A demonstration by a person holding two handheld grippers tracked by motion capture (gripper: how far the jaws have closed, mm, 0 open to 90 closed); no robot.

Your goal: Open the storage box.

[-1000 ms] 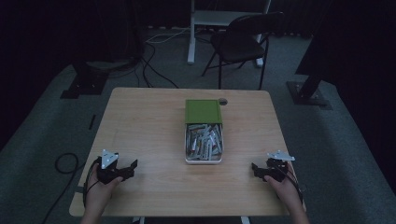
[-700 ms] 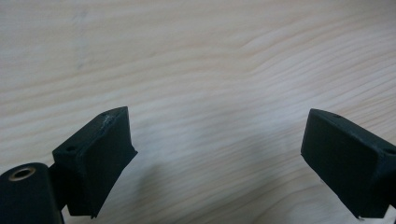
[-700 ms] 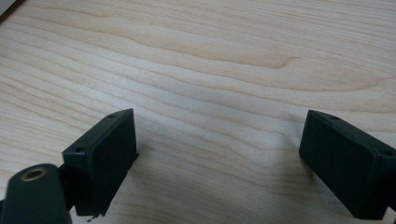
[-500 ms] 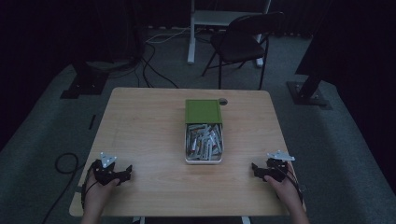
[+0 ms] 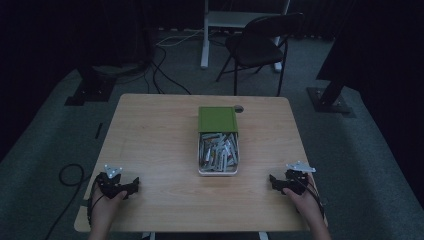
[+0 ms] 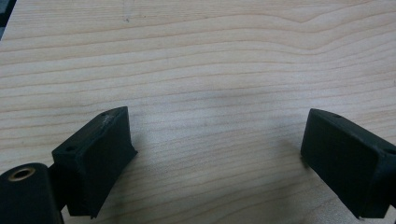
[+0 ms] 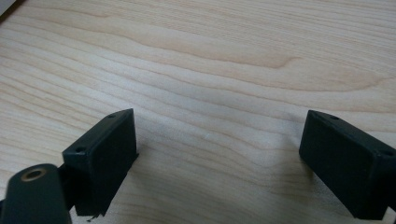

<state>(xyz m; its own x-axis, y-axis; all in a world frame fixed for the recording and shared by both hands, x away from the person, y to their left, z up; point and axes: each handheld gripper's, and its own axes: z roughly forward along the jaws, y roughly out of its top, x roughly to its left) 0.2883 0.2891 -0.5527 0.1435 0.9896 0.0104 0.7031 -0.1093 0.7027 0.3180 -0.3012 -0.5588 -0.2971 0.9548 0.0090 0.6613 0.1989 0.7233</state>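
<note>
**Both grippers resting wide at the near corners, tin waiting in the middle**

The left gripper (image 5: 131, 186) is sitting at the near left corner of the table (image 5: 150, 140), its jaws having just been opening wider; in the left gripper view they are standing far apart with nothing between them but bare wood grain. The hand holding it is lying low at the table edge, with a cable trailing off toward the floor.

Moving toward the centre, the open tin (image 5: 218, 155) is lying in the middle of the table, well apart from either gripper, packed with small silver-wrapped pieces (image 5: 218, 151); what they are is too small to tell. Its green lid (image 5: 217, 119) is lying flat just beyond, touching or overlapping the far end of the tin.

At the near right corner the right gripper (image 5: 273, 181) is also holding its jaws spread and empty over plain wood.

Any reach for the tin would probably go best from the near side, coming down over the open part and keeping clear of the lid. Nothing is standing in the way between the grippers and the tin. A small dark object (image 5: 239, 108) is sitting beside the lid's far right corner, and a chair (image 5: 260, 47) is standing beyond the table, out of the working path.
</note>
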